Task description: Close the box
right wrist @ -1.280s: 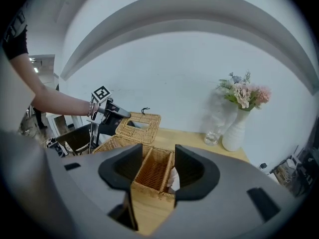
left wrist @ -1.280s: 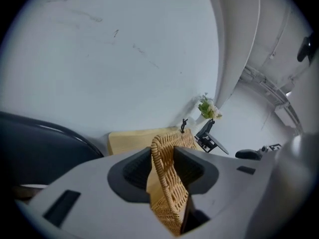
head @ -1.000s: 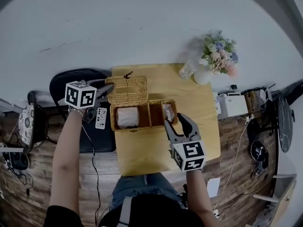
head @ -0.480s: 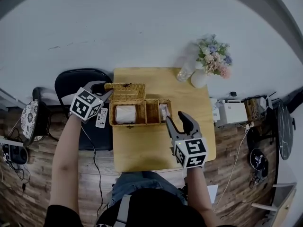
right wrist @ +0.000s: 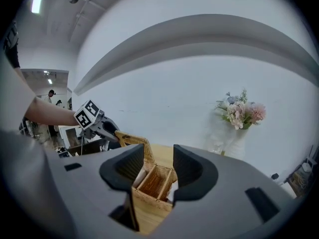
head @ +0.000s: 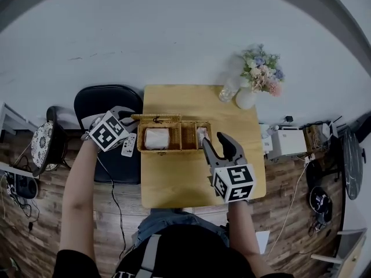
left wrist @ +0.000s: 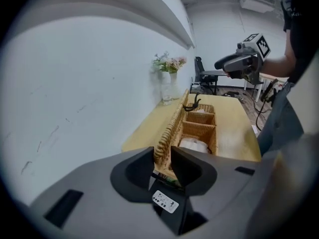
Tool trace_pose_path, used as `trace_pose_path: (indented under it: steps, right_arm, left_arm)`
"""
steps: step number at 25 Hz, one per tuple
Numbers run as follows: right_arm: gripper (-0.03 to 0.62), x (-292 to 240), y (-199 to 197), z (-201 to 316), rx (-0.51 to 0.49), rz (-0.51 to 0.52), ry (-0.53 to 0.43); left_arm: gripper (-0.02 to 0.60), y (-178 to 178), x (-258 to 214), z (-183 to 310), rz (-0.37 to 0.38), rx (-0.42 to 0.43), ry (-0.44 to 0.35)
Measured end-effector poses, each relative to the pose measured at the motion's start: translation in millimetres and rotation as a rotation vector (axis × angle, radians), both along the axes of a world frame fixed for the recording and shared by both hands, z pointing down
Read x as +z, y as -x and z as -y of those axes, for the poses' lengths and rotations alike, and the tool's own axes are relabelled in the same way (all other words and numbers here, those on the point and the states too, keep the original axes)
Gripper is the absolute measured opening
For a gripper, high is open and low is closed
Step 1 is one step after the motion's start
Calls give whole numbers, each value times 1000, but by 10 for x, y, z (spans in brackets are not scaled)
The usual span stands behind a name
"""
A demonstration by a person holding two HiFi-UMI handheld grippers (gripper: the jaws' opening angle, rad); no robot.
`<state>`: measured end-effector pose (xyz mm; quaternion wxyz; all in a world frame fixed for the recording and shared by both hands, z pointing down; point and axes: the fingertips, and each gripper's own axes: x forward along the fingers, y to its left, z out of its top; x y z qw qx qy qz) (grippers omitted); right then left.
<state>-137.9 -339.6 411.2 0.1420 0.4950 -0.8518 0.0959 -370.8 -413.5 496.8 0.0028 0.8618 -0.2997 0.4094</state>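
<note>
The wicker box [head: 182, 138] lies open on the wooden table [head: 197, 181], with a white bundle [head: 156, 138] in its left compartment. Its lid [head: 156, 118] stands nearly upright on the far edge, seen edge-on from the head view. My left gripper [head: 133, 116] pinches the lid's left end; in the left gripper view the woven lid [left wrist: 172, 126] sits tight between the jaws, which are closing. My right gripper [head: 213, 139] hovers at the box's right front corner, its jaws closing slightly with nothing gripped. The box [right wrist: 154, 180] lies beyond them.
A white vase of flowers [head: 258, 77] and a glass jar [head: 227, 89] stand at the table's far right corner. A black chair [head: 107, 100] with a remote [head: 128, 145] is left of the table. A white appliance [head: 287, 141] sits on the right.
The lid has swung up from lying flat behind the box to nearly upright, carried by my left gripper moving forward. The right gripper has barely moved.
</note>
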Motion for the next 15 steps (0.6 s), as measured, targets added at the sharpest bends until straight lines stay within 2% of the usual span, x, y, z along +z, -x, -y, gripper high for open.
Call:
trace_pose_path:
  steps: [4,8,15]
  right_arm:
    - [190,-74,0,4,-2,14,-18]
    - [189,-80,13,3,-10,14,-20]
    - [187,-26,73,-55,-32,0,-5]
  left_arm:
    - [110,-64,113,-208,58,62,80]
    - [115,-127,234,-343,98,103,109]
    - [178,-151,416,-547,129,122,148]
